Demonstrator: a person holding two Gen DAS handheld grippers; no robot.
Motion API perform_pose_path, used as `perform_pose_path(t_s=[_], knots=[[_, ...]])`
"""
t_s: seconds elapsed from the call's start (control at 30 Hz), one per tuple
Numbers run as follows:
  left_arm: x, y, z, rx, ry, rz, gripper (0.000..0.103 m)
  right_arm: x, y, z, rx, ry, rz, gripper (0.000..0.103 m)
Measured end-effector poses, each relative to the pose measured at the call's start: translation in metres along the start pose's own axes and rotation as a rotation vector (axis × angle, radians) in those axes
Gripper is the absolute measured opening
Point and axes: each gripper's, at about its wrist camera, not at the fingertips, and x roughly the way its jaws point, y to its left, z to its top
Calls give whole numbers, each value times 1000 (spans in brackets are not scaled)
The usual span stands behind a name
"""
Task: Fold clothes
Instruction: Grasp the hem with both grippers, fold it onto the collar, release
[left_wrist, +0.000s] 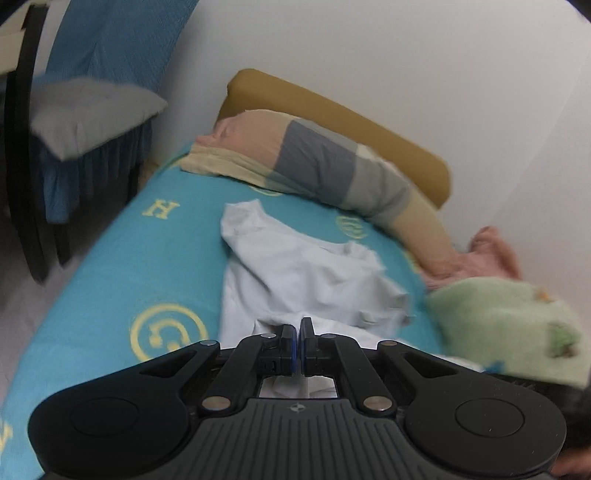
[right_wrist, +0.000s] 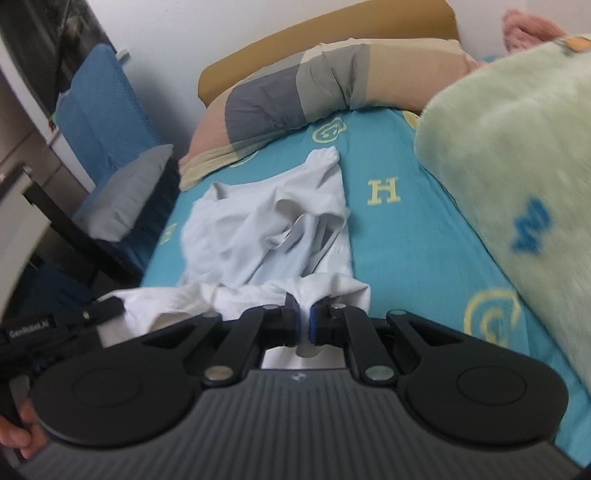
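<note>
A crumpled white garment lies on the turquoise bed sheet, stretching from my grippers toward the pillow. My left gripper is shut on the garment's near edge, with cloth showing between and behind the fingers. In the right wrist view the same white garment lies bunched on the sheet. My right gripper is shut on a bunched fold of its near edge. The left gripper shows at the left of that view, also at the garment's edge.
A patchwork pillow lies against the mustard headboard by the white wall. A pale green fleece blanket is heaped on the right of the bed. A chair with blue cover and grey cushion stands left of the bed.
</note>
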Motion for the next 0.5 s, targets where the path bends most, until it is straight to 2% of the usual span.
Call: perform_pose_path(t_s=[0.13, 0.27, 0.3, 0.33, 0.37, 0.4, 0.43, 0.47, 0.5], knots=[[37, 15, -6, 1, 19, 24, 2, 36, -9, 2, -14, -13, 20, 11], [55, 25, -7, -5, 60, 23, 4, 54, -7, -3, -37, 16, 1, 14], [54, 24, -6, 5, 68, 18, 9, 58, -6, -4, -39, 23, -4, 18], [53, 23, -5, 15, 76, 13, 13, 58, -6, -5, -35, 26, 3, 32], [50, 21, -4, 31, 78, 11, 26, 55, -5, -7, -28, 25, 18, 54], [44, 17, -4, 57, 69, 11, 44, 53, -4, -8, -20, 25, 33, 64], [36, 12, -4, 85, 56, 11, 52, 48, -1, -10, -18, 18, 38, 74], [28, 7, -4, 114, 43, 12, 61, 41, 4, -10, -21, 11, 32, 74], [19, 3, -5, 141, 32, 11, 65, 33, 10, -11, -23, 2, 25, 73]])
